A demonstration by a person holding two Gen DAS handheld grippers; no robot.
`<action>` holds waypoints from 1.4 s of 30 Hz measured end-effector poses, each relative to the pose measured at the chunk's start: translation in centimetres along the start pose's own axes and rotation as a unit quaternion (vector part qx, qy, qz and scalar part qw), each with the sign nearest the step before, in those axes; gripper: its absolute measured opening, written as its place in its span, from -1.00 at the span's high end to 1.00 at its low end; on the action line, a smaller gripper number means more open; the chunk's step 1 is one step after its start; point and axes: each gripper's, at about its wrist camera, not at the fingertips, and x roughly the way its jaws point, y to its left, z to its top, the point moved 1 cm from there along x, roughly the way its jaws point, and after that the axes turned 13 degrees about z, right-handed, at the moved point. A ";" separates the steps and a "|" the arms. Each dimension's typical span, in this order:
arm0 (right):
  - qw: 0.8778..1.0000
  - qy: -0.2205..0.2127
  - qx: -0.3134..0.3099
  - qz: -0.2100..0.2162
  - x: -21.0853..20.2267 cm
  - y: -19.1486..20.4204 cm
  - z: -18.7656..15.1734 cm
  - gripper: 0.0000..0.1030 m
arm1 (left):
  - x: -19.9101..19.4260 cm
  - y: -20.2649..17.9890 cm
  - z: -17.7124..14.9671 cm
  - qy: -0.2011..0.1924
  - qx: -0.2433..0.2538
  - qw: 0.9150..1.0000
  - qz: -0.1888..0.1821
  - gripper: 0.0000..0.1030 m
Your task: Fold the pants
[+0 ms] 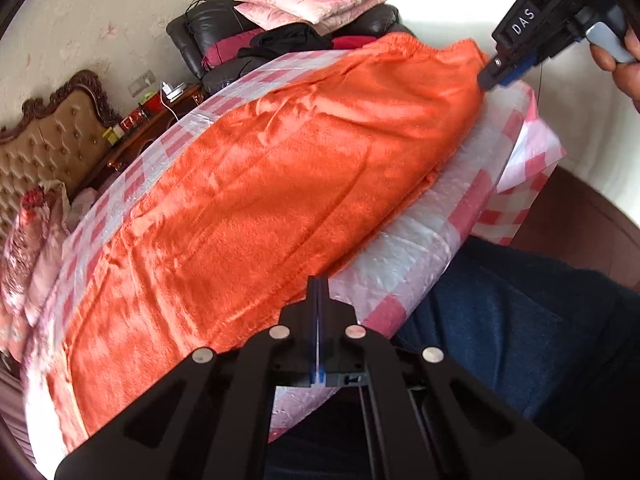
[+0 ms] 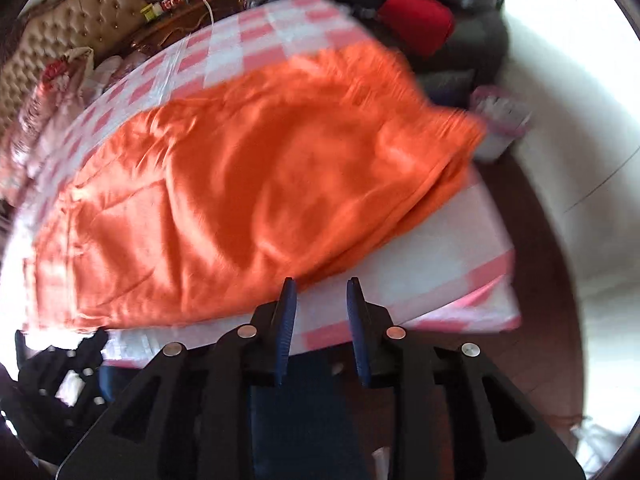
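Left wrist view: left claw (image 1: 318, 284) clenched, empty — right claw (image 2: 320, 284) released above orange pants (image 2: 248, 200).

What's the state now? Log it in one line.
pants: orange, lying on checked cover | left hand-held gripper: shut, at pants' near edge | right hand-held gripper: open, empty

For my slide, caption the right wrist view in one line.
Open right gripper hovers at the near edge of orange pants spread on a pink checked table cover.
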 end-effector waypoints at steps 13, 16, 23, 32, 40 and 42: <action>0.994 0.003 -0.091 -0.055 5.2 1.4 0.9 0.03 | 1.5 7.2 -4.0 0.074 -0.181 0.980 0.021 0.94; 0.991 0.005 -0.108 -0.082 5.0 1.3 0.7 -0.20 | 0.8 7.3 -5.1 0.067 -0.186 0.980 0.020 0.92; 0.983 -0.059 -0.160 -0.063 3.4 6.0 3.4 -0.24 | -0.4 10.6 -5.6 0.020 -0.253 0.965 0.072 0.18; 0.971 -0.054 -0.228 -0.055 11.3 11.6 9.5 -0.40 | 3.0 11.6 -6.2 0.084 -0.287 0.953 0.056 0.11; 0.982 -0.048 -0.177 -0.050 13.0 8.9 10.3 -0.80 | 1.8 18.9 -12.5 0.111 -0.391 0.910 0.081 0.43; 0.983 -0.055 -0.169 -0.054 13.2 8.7 10.2 -0.85 | 2.4 21.4 -12.6 0.101 -0.388 0.910 0.108 0.44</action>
